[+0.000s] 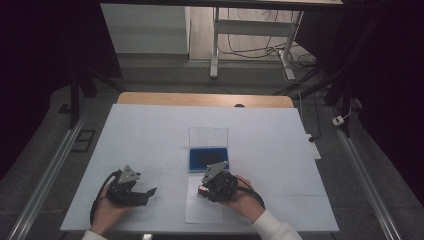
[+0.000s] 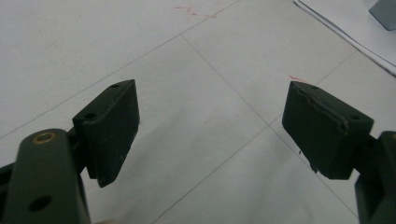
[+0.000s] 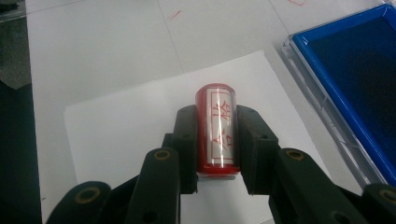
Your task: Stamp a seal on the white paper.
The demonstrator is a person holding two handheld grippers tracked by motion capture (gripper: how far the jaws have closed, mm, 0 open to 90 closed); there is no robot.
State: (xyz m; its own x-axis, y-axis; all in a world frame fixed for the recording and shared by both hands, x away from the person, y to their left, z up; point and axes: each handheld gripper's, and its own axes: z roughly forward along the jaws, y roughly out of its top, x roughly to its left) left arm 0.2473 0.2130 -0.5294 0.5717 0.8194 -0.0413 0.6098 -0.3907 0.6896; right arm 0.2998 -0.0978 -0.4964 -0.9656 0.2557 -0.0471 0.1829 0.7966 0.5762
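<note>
A red cylindrical stamp (image 3: 217, 126) with a clear label of red characters sits between the jaws of my right gripper (image 3: 215, 122), which is shut on it. The stamp hovers over a white sheet of paper (image 3: 130, 121). In the high view the right gripper (image 1: 204, 190) is over that paper (image 1: 200, 212), just below the blue ink pad (image 1: 208, 158) in its clear open case. My left gripper (image 2: 210, 126) stands open with nothing between its fingers, low over the white table cover; from above the left gripper (image 1: 150, 192) sits at the front left.
A white cover (image 1: 150, 130) spreads over the wooden table (image 1: 200, 99). The ink pad's blue tray (image 3: 355, 79) lies close to the right of the stamp. Faint red pen marks (image 2: 196, 10) dot the cover. Beyond the table stand desk legs and cables (image 1: 260, 47).
</note>
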